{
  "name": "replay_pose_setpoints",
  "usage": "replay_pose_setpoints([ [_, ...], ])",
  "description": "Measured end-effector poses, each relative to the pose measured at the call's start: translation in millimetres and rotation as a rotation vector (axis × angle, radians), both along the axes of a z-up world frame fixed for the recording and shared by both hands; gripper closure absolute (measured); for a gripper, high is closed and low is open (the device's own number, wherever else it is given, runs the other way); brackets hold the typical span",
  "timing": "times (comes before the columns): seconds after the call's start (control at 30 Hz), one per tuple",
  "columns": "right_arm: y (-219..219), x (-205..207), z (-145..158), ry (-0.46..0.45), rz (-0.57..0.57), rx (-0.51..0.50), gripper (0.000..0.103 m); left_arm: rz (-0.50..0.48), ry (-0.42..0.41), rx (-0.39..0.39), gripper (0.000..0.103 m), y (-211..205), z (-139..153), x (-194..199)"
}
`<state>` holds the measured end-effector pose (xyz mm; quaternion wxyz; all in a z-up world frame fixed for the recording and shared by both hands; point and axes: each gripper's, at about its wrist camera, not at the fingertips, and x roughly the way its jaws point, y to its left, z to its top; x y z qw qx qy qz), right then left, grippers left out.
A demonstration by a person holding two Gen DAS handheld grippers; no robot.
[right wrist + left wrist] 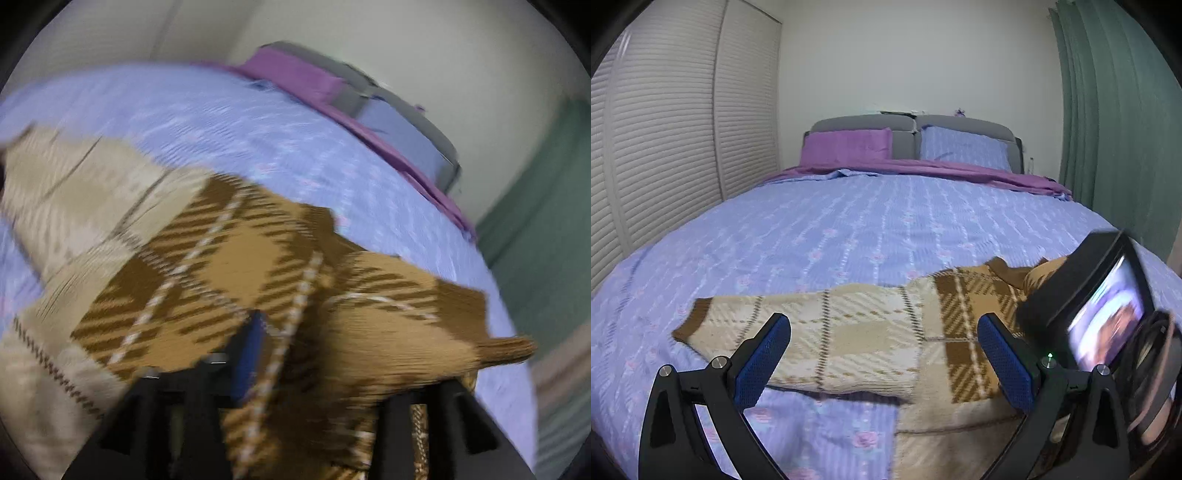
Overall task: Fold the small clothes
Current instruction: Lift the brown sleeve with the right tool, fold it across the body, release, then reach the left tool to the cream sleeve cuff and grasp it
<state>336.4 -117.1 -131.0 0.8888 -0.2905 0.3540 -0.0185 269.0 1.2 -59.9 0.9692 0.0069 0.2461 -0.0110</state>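
A small cream and brown plaid sweater [871, 332] lies on the blue bedspread [871, 229], one sleeve stretched to the left. My left gripper [882, 354] is open and empty, hovering just above the sweater's lower middle. The right gripper's body with its screen [1108, 314] shows at the right over the brown part. In the right wrist view, which is blurred, my right gripper [291, 343] is shut on a bunched fold of the sweater [229, 258]; one blue pad [253, 350] shows, the other finger is hidden by cloth.
The bed has a purple pillow [849, 146], a blue pillow [964, 147] and a grey headboard [905, 127]. Louvred wardrobe doors [665, 129] stand at the left, a green curtain [1115, 129] at the right.
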Motion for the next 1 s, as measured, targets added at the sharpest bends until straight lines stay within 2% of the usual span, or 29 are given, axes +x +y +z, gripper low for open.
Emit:
replay_pose_setpoints([
  [0.2, 35, -2, -20, 0.025, 0.039, -0.252, 0.055, 0.065, -0.032, 0.064, 0.000, 26, 6, -10],
  [0.27, 46, -4, -22, 0.029, 0.063, -0.352, 0.055, 0.079, -0.029, 0.066, 0.000, 32, 5, -12],
  [0.33, 57, -11, -24, 0.009, 0.088, -0.458, 0.051, 0.082, -0.021, 0.058, 0.000, 37, 5, -13],
  [0.4, 59, -20, -20, -0.021, 0.085, -0.472, 0.049, 0.081, -0.021, 0.059, 0.000, 40, 6, -14],
  [0.43, 56, -23, -14, -0.028, 0.070, -0.420, 0.049, 0.078, -0.022, 0.058, 0.000, 41, 6, -15],
  [0.47, 50, -29, -3, -0.042, 0.061, -0.320, 0.049, 0.076, -0.025, 0.051, 0.000, 42, 8, -14],
  [0.6, -9, -44, 50, -0.137, -0.064, 0.197, 0.049, 0.052, -0.017, -0.021, 0.000, 45, 14, -6],
  [0.67, -46, -57, 69, -0.216, -0.138, 0.361, 0.043, 0.024, -0.009, -0.031, 0.000, 36, 15, -1],
  [0.77, -92, -76, 92, -0.329, -0.163, 0.497, 0.033, -0.025, 0.026, -0.075, 0.000, 21, 12, 5],
  [0.83, -115, -81, 105, -0.337, -0.137, 0.586, 0.022, -0.031, 0.058, -0.146, 0.000, 16, 7, 9],
  [0.9, -126, -87, 114, -0.318, -0.066, 0.656, 0.022, -0.030, 0.080, -0.175, 0.000, 10, 2, 11],
  [1.0, -135, -96, 119, -0.359, -0.049, 0.647, 0.022, -0.036, 0.106, -0.180, 0.000, 4, -7, 13],
])
